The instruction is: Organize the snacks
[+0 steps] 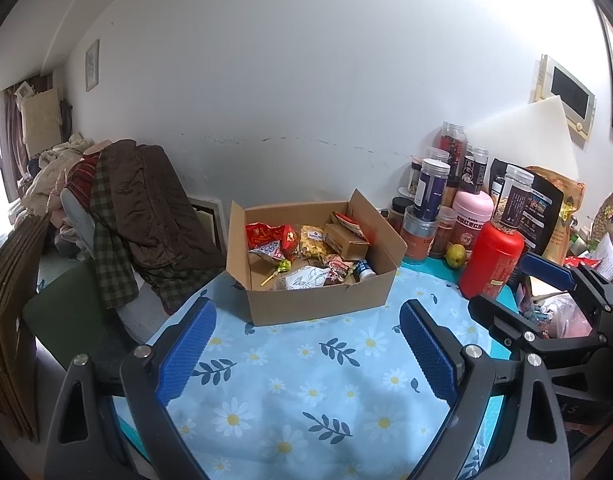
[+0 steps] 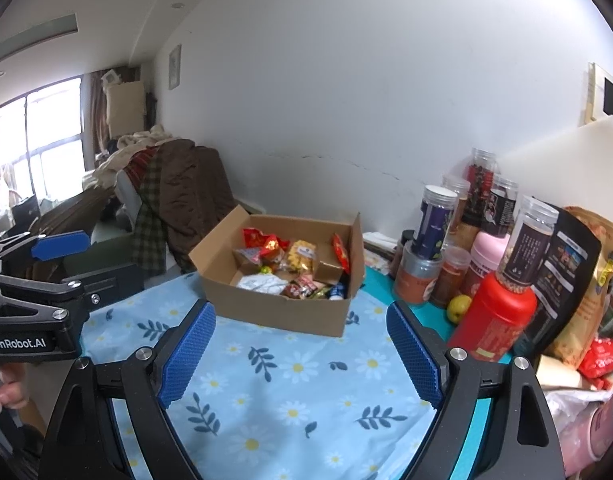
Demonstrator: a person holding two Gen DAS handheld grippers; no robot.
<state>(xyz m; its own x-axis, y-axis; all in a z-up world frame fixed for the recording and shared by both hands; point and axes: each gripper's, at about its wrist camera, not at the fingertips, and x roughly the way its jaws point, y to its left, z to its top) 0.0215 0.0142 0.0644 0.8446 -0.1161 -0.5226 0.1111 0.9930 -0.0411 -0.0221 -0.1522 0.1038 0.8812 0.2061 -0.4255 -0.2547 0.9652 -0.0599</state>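
Left wrist view shows the left tool (image 1: 306, 354) wide apart and empty above the floral table (image 1: 290, 392). Right tool (image 2: 300, 354) likewise gapes empty. Snacks (image 1: 306, 252) lie inside the cardboard box (image 1: 318, 300) ahead, beside jars (image 1: 430, 192).

Your right gripper (image 2: 300, 350) hangs over the blue daisy-print tablecloth (image 2: 298, 392) with its blue pads spread wide and nothing between them. Just beyond sits the open cardboard box (image 2: 274, 312) holding mixed snack packets (image 2: 302, 256). To its right stand a red canister (image 2: 492, 320), a small green fruit (image 2: 457, 307) and several clear-lidded jars (image 2: 432, 224). Your left gripper (image 2: 46, 272) shows at the left edge.
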